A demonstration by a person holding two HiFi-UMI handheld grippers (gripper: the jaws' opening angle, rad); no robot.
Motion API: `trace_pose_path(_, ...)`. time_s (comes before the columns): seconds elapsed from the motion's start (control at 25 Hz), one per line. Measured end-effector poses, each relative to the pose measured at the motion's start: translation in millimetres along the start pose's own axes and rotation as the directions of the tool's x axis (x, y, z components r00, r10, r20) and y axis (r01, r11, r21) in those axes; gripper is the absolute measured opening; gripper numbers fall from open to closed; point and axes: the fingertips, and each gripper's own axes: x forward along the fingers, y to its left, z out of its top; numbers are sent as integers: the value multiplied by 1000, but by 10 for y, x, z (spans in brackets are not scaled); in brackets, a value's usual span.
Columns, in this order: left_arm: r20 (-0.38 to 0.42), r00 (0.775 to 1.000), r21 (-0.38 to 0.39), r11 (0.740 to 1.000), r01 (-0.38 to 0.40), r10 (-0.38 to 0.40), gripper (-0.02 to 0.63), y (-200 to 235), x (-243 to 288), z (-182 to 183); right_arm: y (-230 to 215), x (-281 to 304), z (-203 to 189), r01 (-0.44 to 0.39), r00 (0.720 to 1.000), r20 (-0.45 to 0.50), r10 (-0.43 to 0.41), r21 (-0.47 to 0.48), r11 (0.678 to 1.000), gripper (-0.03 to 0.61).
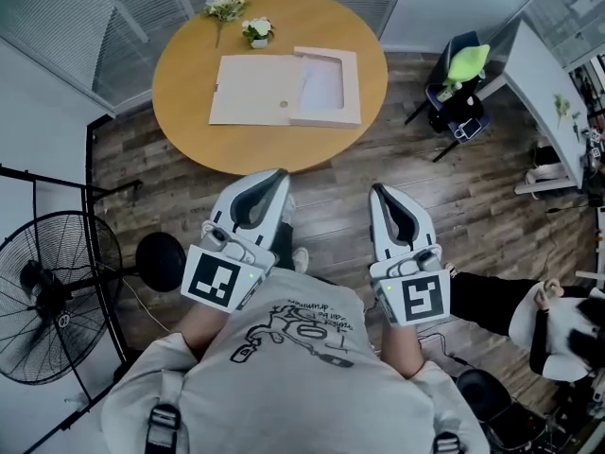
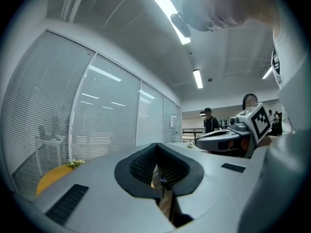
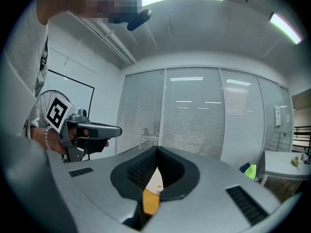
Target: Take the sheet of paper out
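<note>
A flat beige box (image 1: 255, 90) lies open on the round wooden table (image 1: 189, 64). Its right half is a shallow tray holding a white sheet of paper (image 1: 324, 85). Both grippers hang over the floor on the near side of the table, well short of the box. My left gripper (image 1: 282, 173) is shut and empty, as its own view shows (image 2: 158, 171). My right gripper (image 1: 378, 189) also has its jaws together with nothing in them (image 3: 156, 171). Through its jaws a sliver of the box (image 3: 155, 182) and table shows.
Two small flower bunches (image 1: 225, 8) (image 1: 257, 30) sit at the table's far edge. A standing fan (image 1: 57, 296) and a black stool (image 1: 161, 261) are at the left. A chair with a green item (image 1: 463, 74), a white desk (image 1: 544, 93) and a seated person (image 1: 558, 324) are at the right.
</note>
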Motion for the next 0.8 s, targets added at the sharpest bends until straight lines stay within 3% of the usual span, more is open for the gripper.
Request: trace_pose_path(0.8, 27, 1000, -2, 1000, -15, 15, 20, 749, 758, 73, -454, 944, 111, 1, 1000, -3, -1, -16, 1000, 8)
